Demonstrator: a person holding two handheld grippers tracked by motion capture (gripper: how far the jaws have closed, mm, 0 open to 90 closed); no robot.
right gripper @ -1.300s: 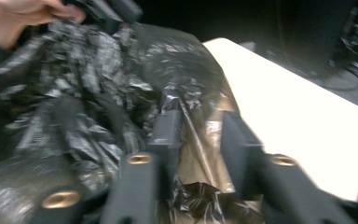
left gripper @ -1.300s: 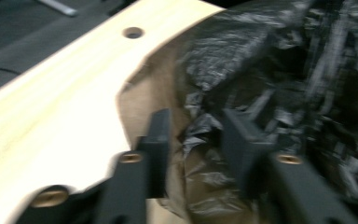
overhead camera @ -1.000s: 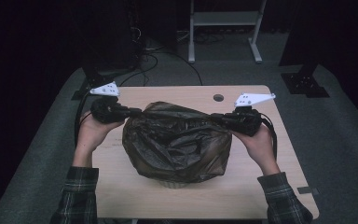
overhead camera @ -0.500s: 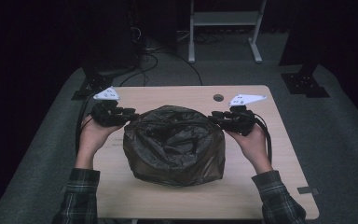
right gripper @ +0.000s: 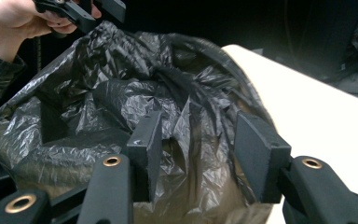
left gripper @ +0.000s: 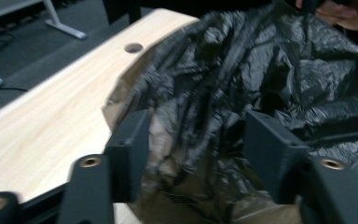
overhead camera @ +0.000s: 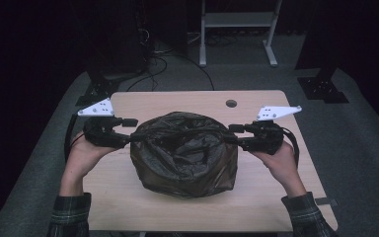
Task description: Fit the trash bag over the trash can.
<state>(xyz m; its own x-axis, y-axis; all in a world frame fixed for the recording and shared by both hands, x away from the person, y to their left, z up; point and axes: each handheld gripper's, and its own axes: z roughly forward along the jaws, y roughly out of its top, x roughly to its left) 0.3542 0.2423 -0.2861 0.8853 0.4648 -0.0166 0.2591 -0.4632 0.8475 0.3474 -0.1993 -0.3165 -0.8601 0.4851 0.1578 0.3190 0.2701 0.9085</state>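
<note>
Both claws have just been opening: left claw point(overhead camera: 132, 131) at the bag's point(overhead camera: 185, 158) nine o'clock, right claw point(overhead camera: 233, 134) at three, jaws spread around loose film. Earlier stretched taut, the bag now slumps mid-counter point(overhead camera: 143, 103); likely released.

Wooden table point(overhead camera: 128, 207), round hole point(overhead camera: 231, 103) near its far edge. Beyond the table: grey carpet point(overhead camera: 355, 148), white metal stand point(overhead camera: 237, 29), cables point(overhead camera: 158, 54) on the floor, dark stand base point(overhead camera: 323, 89) off its far right corner.
</note>
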